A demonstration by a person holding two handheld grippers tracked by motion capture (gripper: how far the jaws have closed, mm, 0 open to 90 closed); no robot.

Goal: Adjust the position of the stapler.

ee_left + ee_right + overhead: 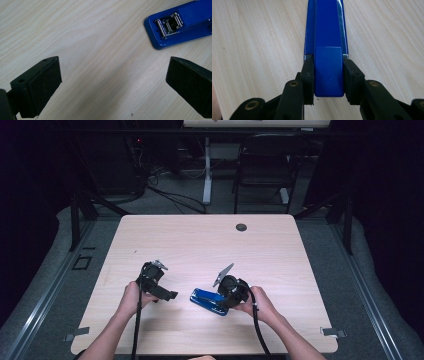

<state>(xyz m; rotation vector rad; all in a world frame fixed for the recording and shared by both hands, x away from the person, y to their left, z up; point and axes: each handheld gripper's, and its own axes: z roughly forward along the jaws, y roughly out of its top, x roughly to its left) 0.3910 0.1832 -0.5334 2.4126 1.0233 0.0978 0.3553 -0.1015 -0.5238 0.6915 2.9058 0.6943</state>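
A blue stapler (pixel 204 299) lies flat on the pale wooden table (pixel 200 245), near its front edge. My right gripper (pixel 220 305) is shut on the stapler's rear end; in the right gripper view both pads (pixel 308 75) press against the sides of the stapler (pixel 328 37), which runs straight away from the jaws. My left gripper (pixel 168 295) hovers just left of the stapler and is open. In the left gripper view its jaws (pixel 112 82) stand wide apart over bare wood, and the stapler's front end (pixel 180 25) with its metal staple mechanism lies beyond them at the upper right.
A round cable hole (pixel 241 227) sits at the table's far edge. Behind the table stand a black chair (pixel 265 165) and a desk leg, with cables (pixel 175 195) on the floor. Metal brackets (pixel 332 332) mark the front corners.
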